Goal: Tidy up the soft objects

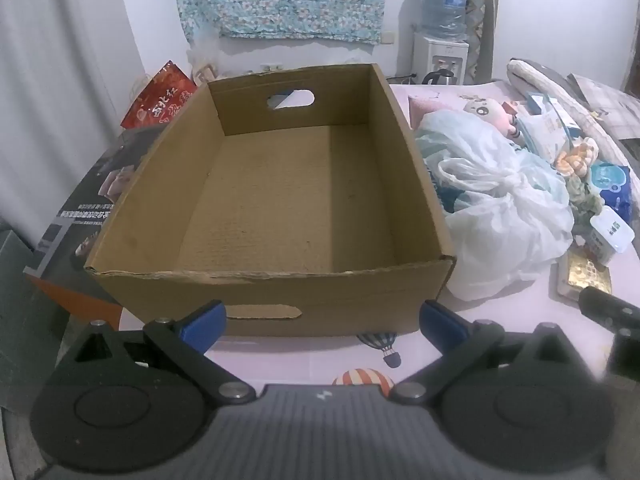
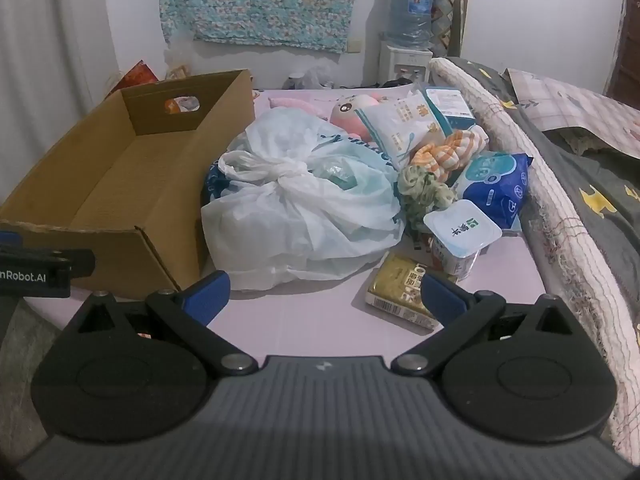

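Note:
An empty cardboard box [image 1: 280, 200] [image 2: 120, 184] sits on the pink bed sheet [image 2: 312, 320]. Right of it lies a knotted white plastic bag [image 2: 304, 216] [image 1: 504, 216] stuffed with soft things. Behind the bag are a pink plush toy [image 2: 352, 114], a white packet [image 2: 404, 128], an orange striped cloth [image 2: 444, 154], a green cloth [image 2: 424, 190] and a blue pack [image 2: 496, 184]. My left gripper [image 1: 322, 322] is open, just short of the box's near wall. My right gripper [image 2: 324, 296] is open over bare sheet, in front of the bag. Nothing is between either pair of fingers.
A white-lidded cup [image 2: 460, 240] and a gold packet [image 2: 404, 290] lie near my right fingers. A rolled quilt [image 2: 560, 200] borders the right side. A water dispenser [image 2: 408, 40] and a red bag [image 1: 160, 96] stand at the back wall.

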